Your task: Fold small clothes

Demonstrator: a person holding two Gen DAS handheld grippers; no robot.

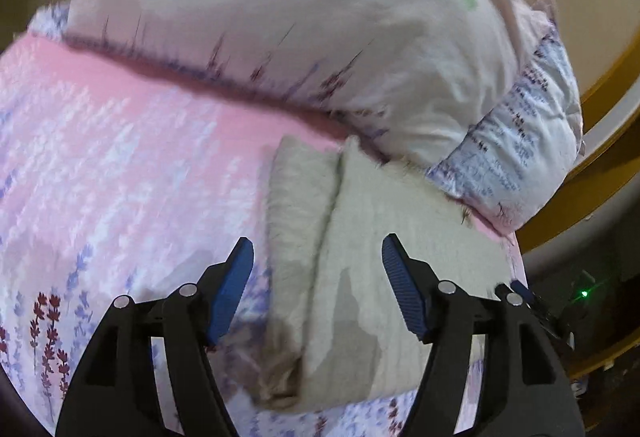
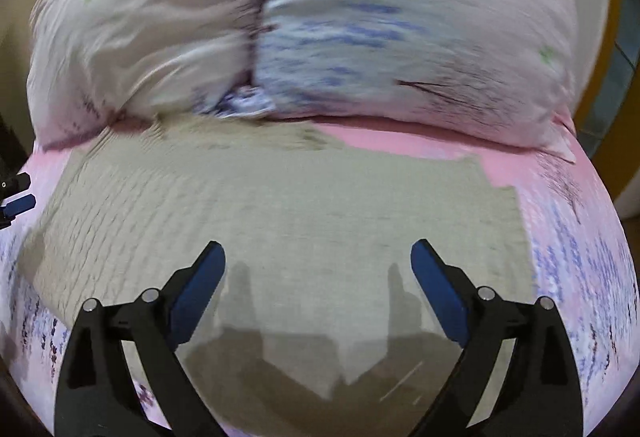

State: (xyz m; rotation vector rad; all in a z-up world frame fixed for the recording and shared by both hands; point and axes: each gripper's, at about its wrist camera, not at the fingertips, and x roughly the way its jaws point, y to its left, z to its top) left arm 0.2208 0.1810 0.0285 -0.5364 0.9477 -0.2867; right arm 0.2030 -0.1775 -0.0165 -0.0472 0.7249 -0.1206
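Observation:
A beige knitted garment (image 2: 280, 205) lies spread flat on a pink floral bedsheet (image 2: 568, 237). In the left wrist view the same garment (image 1: 400, 237) shows a lengthwise fold ridge along its left side. My left gripper (image 1: 318, 253) is open and empty just above the garment's near left part. My right gripper (image 2: 318, 257) is open and empty above the garment's near middle, casting its shadow on the cloth. The left gripper's blue fingertips (image 2: 18, 203) show at the far left edge of the right wrist view.
Two pillows (image 2: 400, 21) in pale floral cases lie against the garment's far edge; one fills the top of the left wrist view (image 1: 300, 17). The bedsheet (image 1: 100, 157) stretches to the left. A wooden bed frame (image 1: 600, 125) runs along the right.

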